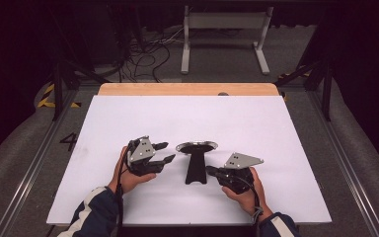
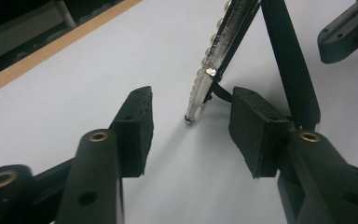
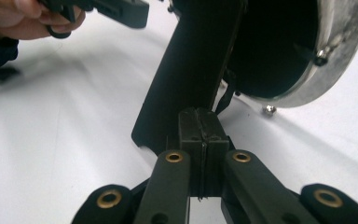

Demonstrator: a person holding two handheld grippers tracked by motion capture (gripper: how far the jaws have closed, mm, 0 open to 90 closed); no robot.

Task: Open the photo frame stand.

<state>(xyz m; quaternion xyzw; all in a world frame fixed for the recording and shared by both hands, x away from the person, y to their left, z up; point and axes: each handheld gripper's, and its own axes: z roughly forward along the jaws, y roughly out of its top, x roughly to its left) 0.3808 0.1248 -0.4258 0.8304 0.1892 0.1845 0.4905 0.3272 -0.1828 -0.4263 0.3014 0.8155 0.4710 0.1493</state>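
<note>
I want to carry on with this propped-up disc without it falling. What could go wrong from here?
1. The silver-rimmed disc leans on its black stand, and the left gripper is open close beside the rim. A sideways nudge might tip it.
2. The right gripper is shut right at the stand's foot. A push there could slide the foot across the smooth white table and drop the disc flat.

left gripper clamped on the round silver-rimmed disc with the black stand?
No. The left gripper stands open, and the round silver-rimmed disc lies beyond its pads, untouched.
</note>
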